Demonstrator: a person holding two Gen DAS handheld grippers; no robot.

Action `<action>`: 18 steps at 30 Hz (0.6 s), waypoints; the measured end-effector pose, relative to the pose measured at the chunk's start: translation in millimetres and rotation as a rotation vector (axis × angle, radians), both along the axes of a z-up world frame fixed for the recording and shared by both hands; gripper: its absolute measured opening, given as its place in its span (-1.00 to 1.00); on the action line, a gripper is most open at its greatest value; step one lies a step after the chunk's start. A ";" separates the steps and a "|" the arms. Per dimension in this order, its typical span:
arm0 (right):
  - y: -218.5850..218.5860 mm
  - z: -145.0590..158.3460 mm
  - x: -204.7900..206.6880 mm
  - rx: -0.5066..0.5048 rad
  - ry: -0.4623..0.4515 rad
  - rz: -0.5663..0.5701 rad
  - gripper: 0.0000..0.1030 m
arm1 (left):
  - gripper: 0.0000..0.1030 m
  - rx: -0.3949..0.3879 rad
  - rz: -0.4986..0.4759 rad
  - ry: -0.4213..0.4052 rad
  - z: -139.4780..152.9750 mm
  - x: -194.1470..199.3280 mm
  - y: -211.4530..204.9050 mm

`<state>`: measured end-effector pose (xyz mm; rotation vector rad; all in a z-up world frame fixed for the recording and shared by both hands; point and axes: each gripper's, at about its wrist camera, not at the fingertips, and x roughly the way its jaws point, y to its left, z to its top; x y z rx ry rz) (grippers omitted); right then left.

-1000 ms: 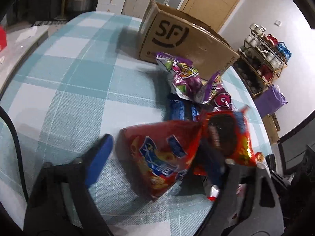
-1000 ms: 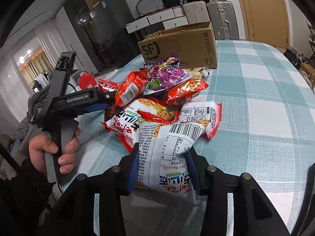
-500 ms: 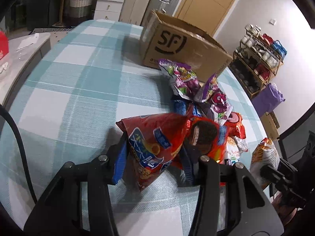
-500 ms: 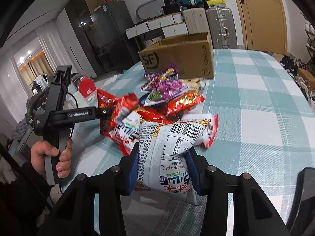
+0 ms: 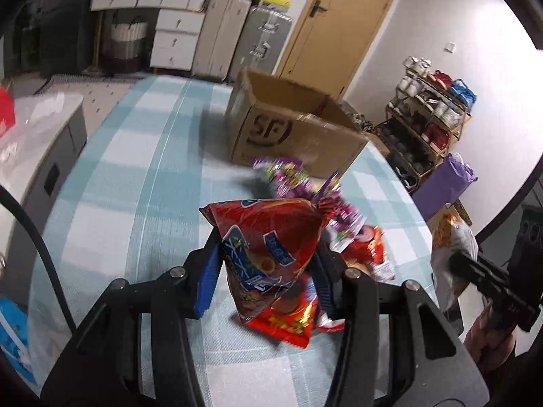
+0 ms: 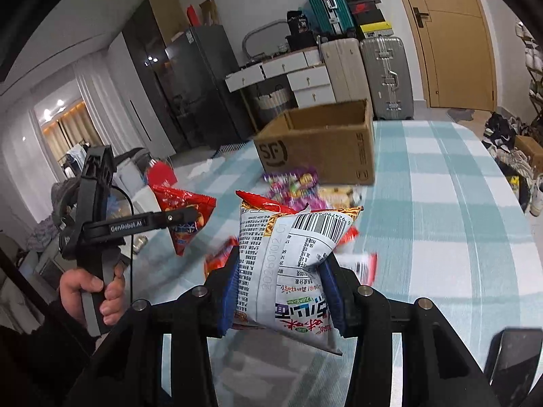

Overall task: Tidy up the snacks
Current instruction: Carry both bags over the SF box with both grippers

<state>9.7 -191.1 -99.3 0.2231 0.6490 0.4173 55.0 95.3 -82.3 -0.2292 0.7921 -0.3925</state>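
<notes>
My left gripper (image 5: pixel 266 271) is shut on a red snack bag (image 5: pixel 268 237) and holds it above the table; the bag also shows in the right wrist view (image 6: pixel 185 217). My right gripper (image 6: pixel 280 288) is shut on a white noodle packet (image 6: pixel 288 261) with a barcode, also lifted; it shows at the right of the left wrist view (image 5: pixel 453 257). The open cardboard SF box (image 5: pixel 292 132) stands at the table's far end, and shows in the right wrist view (image 6: pixel 325 142) too. A pile of purple and red snack packs (image 5: pixel 295 183) lies on the table in front of the box.
The table has a teal and white checked cloth (image 5: pixel 135 183). A shoe rack (image 5: pixel 427 115) and a purple bag (image 5: pixel 444 183) stand to the right of the table. Suitcases and drawers (image 6: pixel 342 64) line the far wall. A dark object (image 6: pixel 512 352) lies at the near right table edge.
My left gripper closed on the red snack bag and lifted it off the pile. Both grippers have risen with their packs and now face the box more directly.
</notes>
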 end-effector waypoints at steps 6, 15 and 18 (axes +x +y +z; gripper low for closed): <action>-5.9 39.0 22.3 0.048 -0.065 0.026 -0.14 | -0.13 0.028 -0.040 -0.065 45.1 17.0 -10.9; -9.8 93.4 76.7 0.096 -0.099 0.059 -0.14 | -0.13 0.082 -0.057 -0.128 115.7 61.8 -36.6; -8.2 113.3 94.8 0.099 -0.118 0.069 -0.14 | -0.13 0.075 -0.059 -0.133 135.0 84.0 -45.8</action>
